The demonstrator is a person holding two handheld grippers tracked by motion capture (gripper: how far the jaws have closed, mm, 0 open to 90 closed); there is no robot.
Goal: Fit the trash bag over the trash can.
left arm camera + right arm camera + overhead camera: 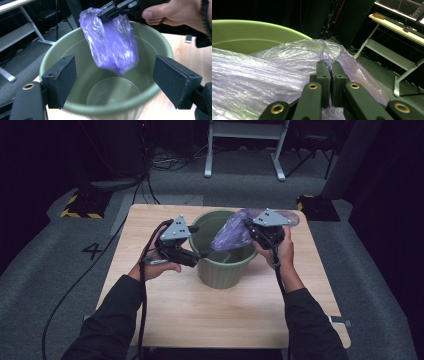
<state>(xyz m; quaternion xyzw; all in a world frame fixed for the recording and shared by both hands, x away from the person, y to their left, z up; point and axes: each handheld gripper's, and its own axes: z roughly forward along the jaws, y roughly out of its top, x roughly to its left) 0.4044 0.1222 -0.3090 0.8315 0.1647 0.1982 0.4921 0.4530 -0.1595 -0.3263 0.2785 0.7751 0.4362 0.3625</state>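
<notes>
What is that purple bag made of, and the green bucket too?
The purple bag looks like thin plastic film: it is see-through, crinkled and shiny, and hangs limp where the right gripper pinches it. The green bucket seems to be hard moulded plastic, with a smooth matt wall and a rolled rim. The table under it looks like pale wood, showing faint grain.

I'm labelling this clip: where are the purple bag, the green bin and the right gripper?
purple bag (110,42), left gripper view, middle of the hanging film.
green bin (220,272), high view, outer wall.
right gripper (331,72), right gripper view, between its fingertips.
</notes>
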